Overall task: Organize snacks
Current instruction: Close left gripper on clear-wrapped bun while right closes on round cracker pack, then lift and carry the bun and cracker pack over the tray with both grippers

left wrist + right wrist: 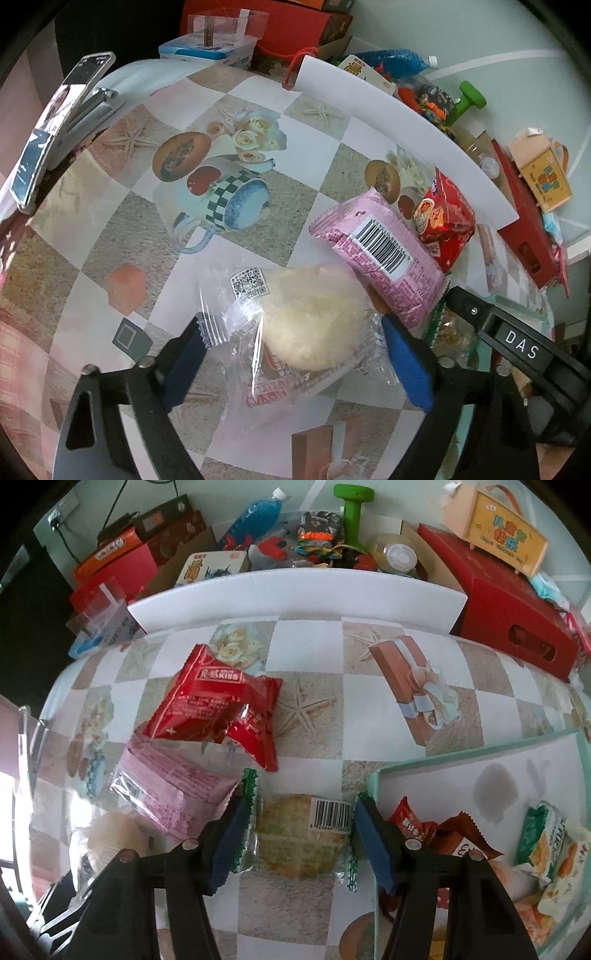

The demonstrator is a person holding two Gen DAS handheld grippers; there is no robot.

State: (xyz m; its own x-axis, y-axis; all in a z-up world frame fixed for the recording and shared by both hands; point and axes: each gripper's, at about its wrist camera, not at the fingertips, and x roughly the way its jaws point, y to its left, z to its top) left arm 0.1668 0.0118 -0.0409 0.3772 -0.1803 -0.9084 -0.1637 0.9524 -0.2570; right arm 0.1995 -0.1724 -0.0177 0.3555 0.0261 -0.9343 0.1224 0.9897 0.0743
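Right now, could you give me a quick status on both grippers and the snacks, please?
Left gripper open around clear-wrapped pastry. Right gripper straddling green-edged cracker pack, grip unconfirmed. Pink packet overlaps pastry. Tray beside cracker.

Soft, even daylight fills both fisheye views, with white glare on the clear wrapper (pixel 236 332) and at the right-wrist view's left edge, dark bent corners, and slight overall softness.
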